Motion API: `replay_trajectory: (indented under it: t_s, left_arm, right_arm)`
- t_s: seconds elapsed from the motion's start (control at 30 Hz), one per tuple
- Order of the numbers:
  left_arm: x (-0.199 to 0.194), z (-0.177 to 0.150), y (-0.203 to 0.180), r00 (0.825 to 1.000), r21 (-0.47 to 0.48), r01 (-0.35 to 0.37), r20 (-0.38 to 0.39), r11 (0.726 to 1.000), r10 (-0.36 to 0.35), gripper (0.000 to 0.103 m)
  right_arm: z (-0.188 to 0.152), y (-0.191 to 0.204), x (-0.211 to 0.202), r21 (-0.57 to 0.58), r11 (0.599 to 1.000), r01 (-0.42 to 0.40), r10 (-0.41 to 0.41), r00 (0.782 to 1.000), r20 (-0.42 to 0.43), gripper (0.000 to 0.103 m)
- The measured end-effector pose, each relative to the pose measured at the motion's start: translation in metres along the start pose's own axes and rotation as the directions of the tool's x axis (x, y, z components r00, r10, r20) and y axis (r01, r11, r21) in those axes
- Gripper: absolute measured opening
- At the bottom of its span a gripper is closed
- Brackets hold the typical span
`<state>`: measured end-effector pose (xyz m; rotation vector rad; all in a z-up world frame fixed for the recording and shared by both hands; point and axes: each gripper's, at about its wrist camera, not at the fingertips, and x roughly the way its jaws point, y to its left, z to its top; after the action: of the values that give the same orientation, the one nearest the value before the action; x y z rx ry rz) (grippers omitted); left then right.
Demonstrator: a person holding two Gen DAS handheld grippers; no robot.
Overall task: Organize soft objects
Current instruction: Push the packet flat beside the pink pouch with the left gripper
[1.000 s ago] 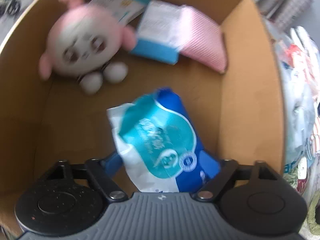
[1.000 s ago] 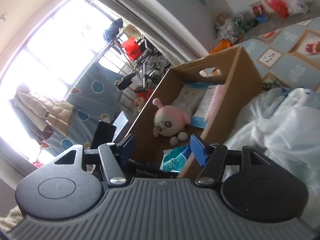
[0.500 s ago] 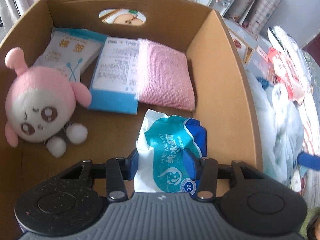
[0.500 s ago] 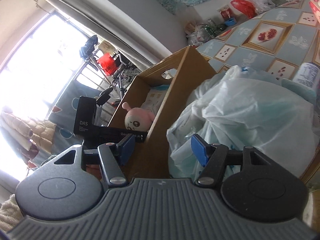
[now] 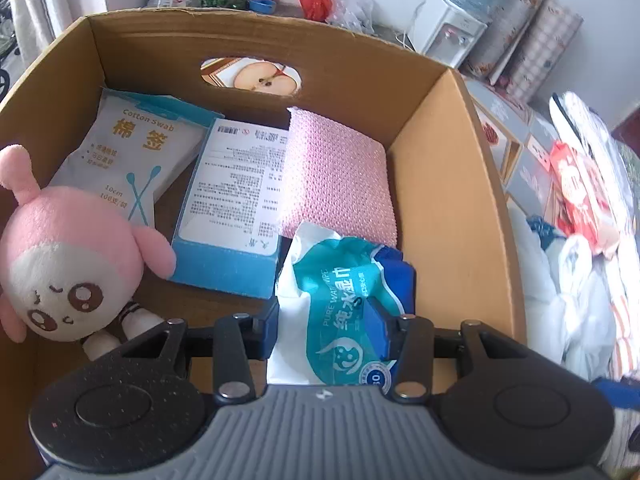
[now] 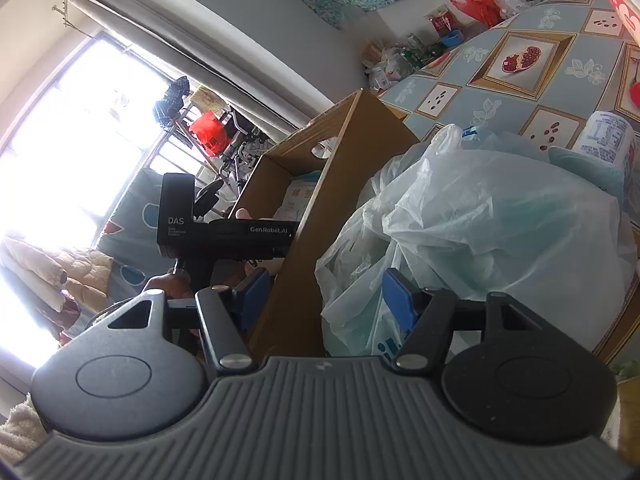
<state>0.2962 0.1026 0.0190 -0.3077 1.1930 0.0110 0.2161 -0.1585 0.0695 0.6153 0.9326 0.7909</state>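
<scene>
In the left wrist view my left gripper [image 5: 326, 330] is shut on a teal, blue and white wet-wipes pack [image 5: 340, 300], held low inside the cardboard box [image 5: 444, 216] near its right wall. In the box lie a pink plush toy [image 5: 68, 264], a cotton swab pack [image 5: 132, 152], a blue-edged white box [image 5: 236, 200] and a pink textured pad [image 5: 336, 176]. In the right wrist view my right gripper [image 6: 320, 300] is open and empty outside the box [image 6: 316, 216], beside a translucent plastic bag [image 6: 480, 232]. The left gripper's body [image 6: 224, 232] shows over the box.
A patterned tablecloth [image 6: 520, 56] covers the table behind the bag. A white cylinder [image 6: 608, 136] stands at the right. Plastic bags and a red-and-white package [image 5: 576, 192] lie right of the box. A water dispenser [image 5: 448, 28] stands beyond.
My left gripper has closed on the wipes pack and pulled back, so more of the box shows. My right gripper has swung right, from facing into the box to facing the plastic bag.
</scene>
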Motion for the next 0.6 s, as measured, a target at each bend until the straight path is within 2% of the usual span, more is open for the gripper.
replay_trajectory:
  t_s: [0.17,0.33,0.37,0.4,0.47,0.6]
  left_arm:
    - [0.000,-0.003,-0.005,0.999,0.041,-0.021,0.028,0.999,0.020,0.049]
    - [-0.009,-0.009,-0.014,0.998,0.082,-0.068,0.020,0.994,0.067,0.062]
    - [-0.014,-0.009,-0.012,0.997,0.077,-0.069,0.022,0.995,0.068,0.068]
    - [-0.020,-0.012,-0.009,0.998,0.060,-0.058,0.033,0.997,0.056,0.076]
    - [-0.035,-0.017,-0.006,0.998,0.039,-0.023,0.061,0.999,0.021,0.083]
    - [-0.070,-0.029,-0.009,0.993,0.027,-0.016,0.121,1.000,0.013,0.083]
  right_arm:
    - [-0.002,-0.003,0.000,0.006,1.000,0.004,-0.004,1.000,-0.001,0.063]
    - [-0.007,-0.005,-0.004,0.015,1.000,0.005,-0.005,1.000,0.002,0.068]
    - [-0.007,-0.005,-0.005,0.015,1.000,0.007,-0.007,1.000,0.004,0.070]
    - [-0.008,-0.005,-0.006,0.014,1.000,0.007,-0.007,1.000,0.008,0.072]
    - [-0.012,-0.005,-0.011,0.013,1.000,0.001,-0.002,1.000,0.017,0.074]
    - [-0.019,-0.008,-0.020,0.028,1.000,-0.004,0.003,0.999,0.039,0.076]
